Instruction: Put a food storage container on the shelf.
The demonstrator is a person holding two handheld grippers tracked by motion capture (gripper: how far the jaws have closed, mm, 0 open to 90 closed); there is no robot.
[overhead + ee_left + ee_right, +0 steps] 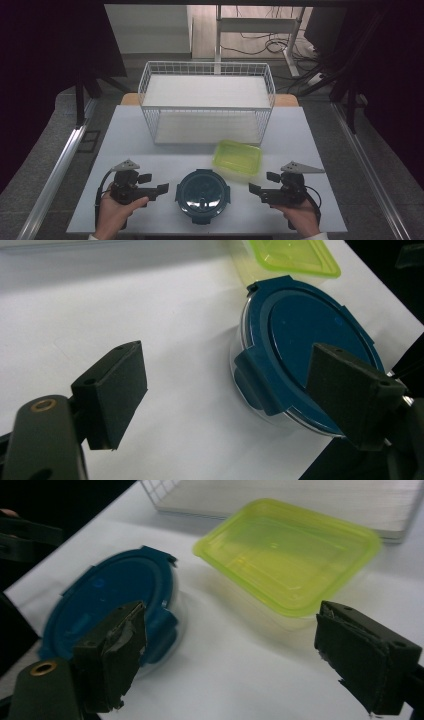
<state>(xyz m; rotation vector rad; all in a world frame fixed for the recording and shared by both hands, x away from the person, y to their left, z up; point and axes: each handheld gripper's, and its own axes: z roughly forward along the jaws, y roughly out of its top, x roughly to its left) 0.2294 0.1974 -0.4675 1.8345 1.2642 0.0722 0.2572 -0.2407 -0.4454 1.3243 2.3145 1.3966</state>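
Observation:
A round container with a dark blue clip lid (203,195) (310,350) (112,600) sits near the table's front edge, between the two grippers. Behind it to the right lies a rectangular container with a lime-green lid (237,157) (287,550) (292,256). My left gripper (153,184) (235,395) is held just left of the blue container, open, with nothing between its jaws. My right gripper (264,183) (240,665) is held just right of it, also open and holding nothing.
A white wire basket shelf (207,100) with two levels stands at the back middle of the white table (125,135). The table's front edge runs just below the hands. Beyond the table are a dark floor, cables and a desk frame.

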